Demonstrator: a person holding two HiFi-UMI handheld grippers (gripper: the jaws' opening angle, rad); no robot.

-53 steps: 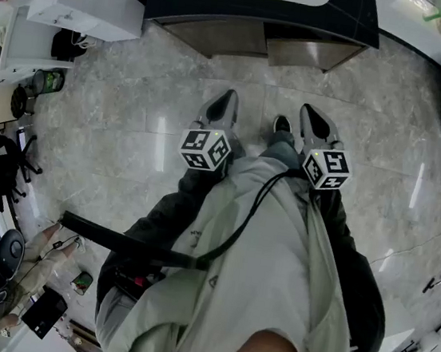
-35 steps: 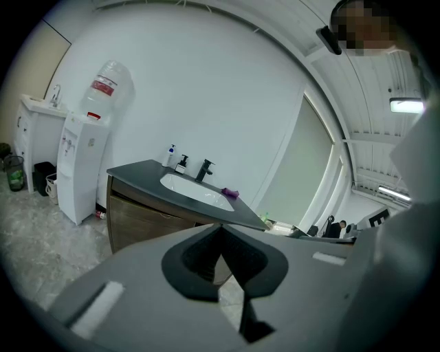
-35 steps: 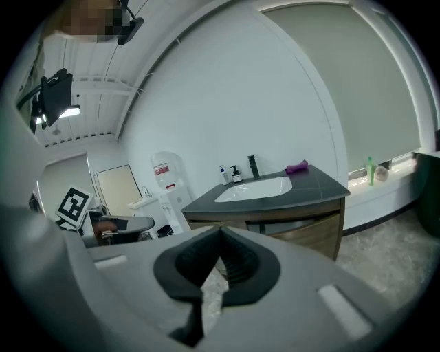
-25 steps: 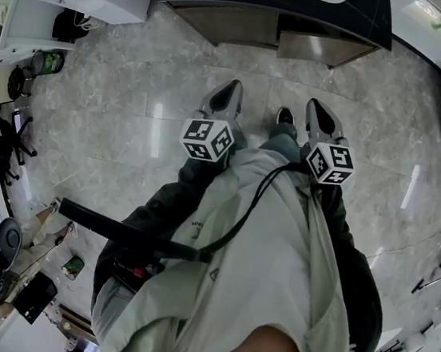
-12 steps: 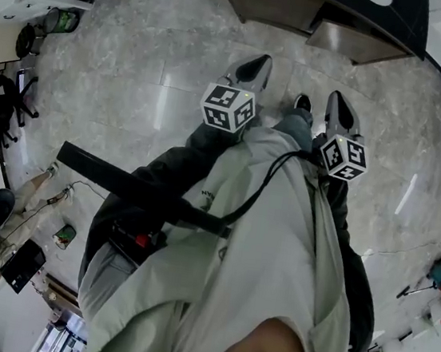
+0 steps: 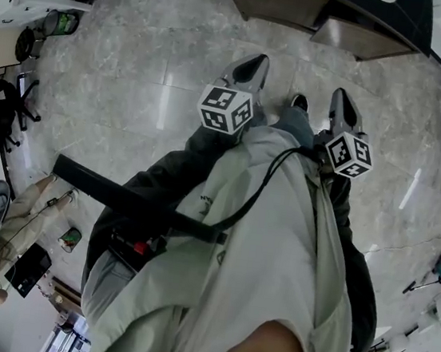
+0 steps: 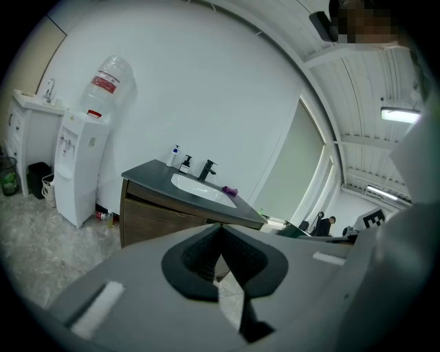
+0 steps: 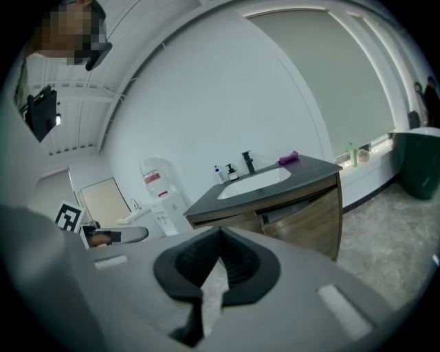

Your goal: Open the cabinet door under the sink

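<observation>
1. While the person stood on the marble floor [image 6: 128,79], the left gripper [image 6: 257,63] was clenched tight on nothing. The right gripper [image 6: 340,98] matched it, jaws pressed together and empty.
2. The cabinet [image 6: 279,6] sat at the top edge of the head view, well apart from both grippers. In the right gripper view its door [image 8: 309,223] showed right of centre, under the sink [image 8: 256,180].
3. That door looked like a stiff wooden panel, likely light on its hinges, with a smooth face and no knob visible. The dark gap along its top edge seemed the best place to hook a jaw.
4. The door stood upright and faced out towards the grippers. The cabinet's long axis ran left to right across the frame. The hinge side could not be told.
</observation>
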